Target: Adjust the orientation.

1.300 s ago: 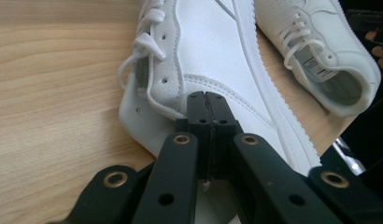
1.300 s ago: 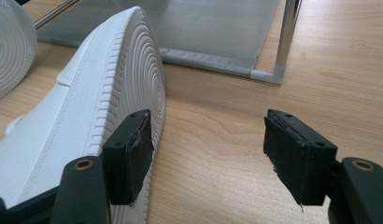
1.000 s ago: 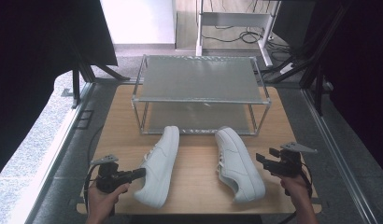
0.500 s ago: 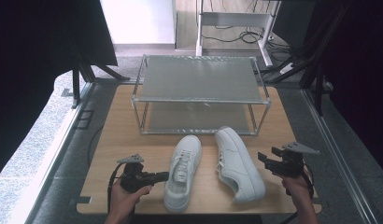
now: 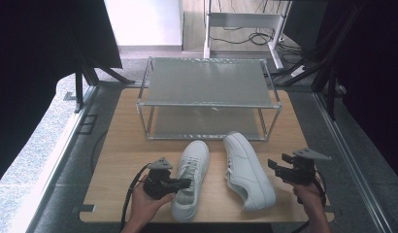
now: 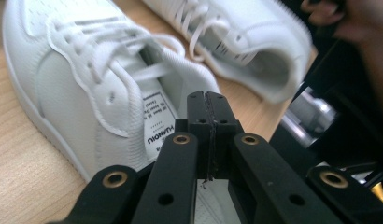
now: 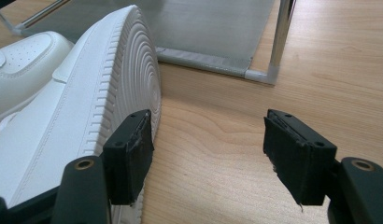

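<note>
Two white sneakers lie on the wooden table (image 5: 117, 145) in front of a metal two-tier rack (image 5: 207, 87). The left shoe (image 5: 196, 162) points toward the rack. My left gripper (image 5: 186, 183) sits at its heel opening, jaws shut on the collar edge; in the left gripper view the gripper (image 6: 209, 100) hangs over that shoe (image 6: 77, 79), with the other shoe (image 6: 245, 32) behind. The right shoe (image 5: 246, 170) is tilted, its ribbed sole (image 7: 129, 60) facing my right gripper (image 7: 208, 126). That right gripper (image 5: 277, 167) stands open just right of it, holding nothing.
The rack's lower mesh shelf (image 7: 213, 28) and a front corner post (image 7: 279, 42) stand close behind the shoes. Bare wood (image 7: 227, 163) lies to the right of the right shoe. The table's front edge (image 5: 207, 221) is near both hands. Cables (image 5: 245, 34) lie on the floor beyond.
My left gripper has moved right with the left shoe, which swung from a slant to pointing at the rack, close beside the right shoe. The right gripper and right shoe have barely moved.
</note>
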### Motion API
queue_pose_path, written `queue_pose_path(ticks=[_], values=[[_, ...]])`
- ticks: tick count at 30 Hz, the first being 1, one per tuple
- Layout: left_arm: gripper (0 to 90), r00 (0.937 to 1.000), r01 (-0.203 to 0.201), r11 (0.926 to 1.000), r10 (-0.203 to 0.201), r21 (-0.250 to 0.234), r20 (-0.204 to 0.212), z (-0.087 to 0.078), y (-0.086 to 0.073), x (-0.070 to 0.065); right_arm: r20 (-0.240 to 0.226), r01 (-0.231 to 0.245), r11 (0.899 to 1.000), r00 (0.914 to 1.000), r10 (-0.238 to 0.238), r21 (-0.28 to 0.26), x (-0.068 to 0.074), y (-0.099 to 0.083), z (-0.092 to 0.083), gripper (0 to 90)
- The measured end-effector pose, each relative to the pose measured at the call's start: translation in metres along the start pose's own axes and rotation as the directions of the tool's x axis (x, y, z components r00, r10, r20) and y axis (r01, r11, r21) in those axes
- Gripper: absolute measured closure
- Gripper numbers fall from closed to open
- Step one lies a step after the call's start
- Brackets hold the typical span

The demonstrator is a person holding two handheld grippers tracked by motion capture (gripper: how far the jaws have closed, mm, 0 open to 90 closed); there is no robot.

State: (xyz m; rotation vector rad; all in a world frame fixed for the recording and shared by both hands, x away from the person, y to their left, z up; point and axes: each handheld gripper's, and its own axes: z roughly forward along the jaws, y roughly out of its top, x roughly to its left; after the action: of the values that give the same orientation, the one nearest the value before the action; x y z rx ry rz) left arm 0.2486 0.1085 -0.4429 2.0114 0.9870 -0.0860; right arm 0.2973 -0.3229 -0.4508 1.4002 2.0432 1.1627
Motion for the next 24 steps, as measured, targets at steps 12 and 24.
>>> queue_pose_path(ticks=[12,24], values=[[90.0,0.9988,0.006,0.9986,-0.003,0.052,-0.05,0.01,-0.011,0.011,0.0,0.01,1.0,1.0,-0.01,0.009,0.003,-0.001,0.001,34.0],[90.0,0.9956,0.05,0.9983,-0.048,0.029,-0.08,-0.009,-0.01,0.036,-0.022,-0.005,1.0,0.9998,0.006,0.008,0.002,-0.001,0.001,34.0]])
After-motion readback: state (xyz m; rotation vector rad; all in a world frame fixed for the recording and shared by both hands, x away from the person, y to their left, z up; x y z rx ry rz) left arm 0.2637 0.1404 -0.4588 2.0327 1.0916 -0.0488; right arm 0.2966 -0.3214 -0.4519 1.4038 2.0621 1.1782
